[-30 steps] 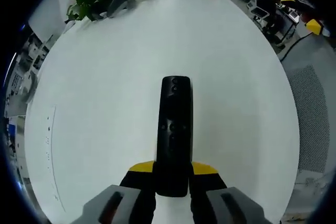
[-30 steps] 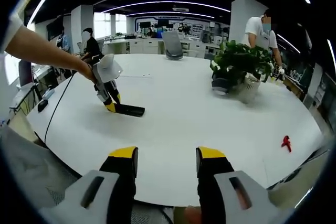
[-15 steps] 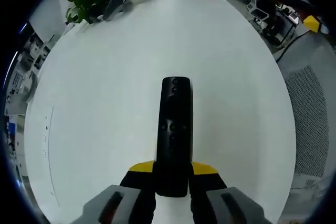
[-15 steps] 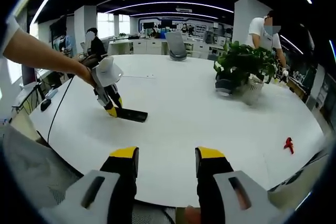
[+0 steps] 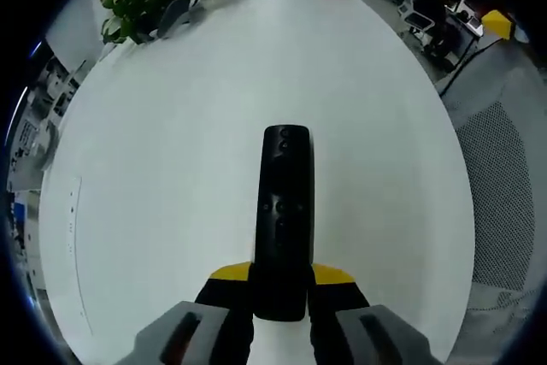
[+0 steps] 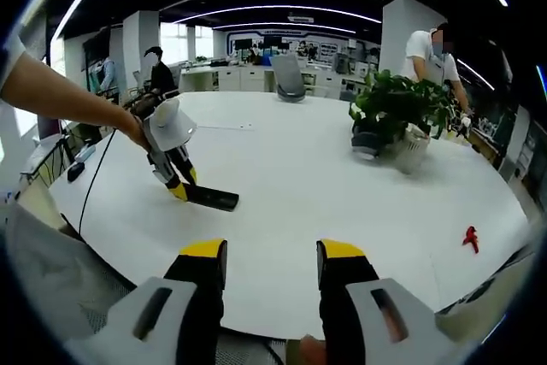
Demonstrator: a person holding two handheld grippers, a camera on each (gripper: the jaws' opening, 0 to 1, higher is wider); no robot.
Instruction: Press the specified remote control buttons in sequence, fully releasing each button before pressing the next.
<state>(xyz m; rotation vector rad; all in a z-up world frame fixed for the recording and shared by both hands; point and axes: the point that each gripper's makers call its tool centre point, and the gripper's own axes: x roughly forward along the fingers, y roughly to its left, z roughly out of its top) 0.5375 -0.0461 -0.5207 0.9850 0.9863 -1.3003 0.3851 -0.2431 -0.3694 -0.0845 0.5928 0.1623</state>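
The left claw is clamped on the near end of a black remote control, its yellow-tipped jaws pressing the two long sides. The remote reaches straight forward from the jaws, button face up, over the white worktop. In the right gripper view the same left claw slants down from a person's hand, and the remote lies low along the worktop; whether it touches the surface cannot be told. The right claw has its jaws apart with nothing between them, near the worktop's close edge and well apart from the remote. Farther off stand a potted plant and a small red object near the right edge. A person in a white shirt stands behind the plant.
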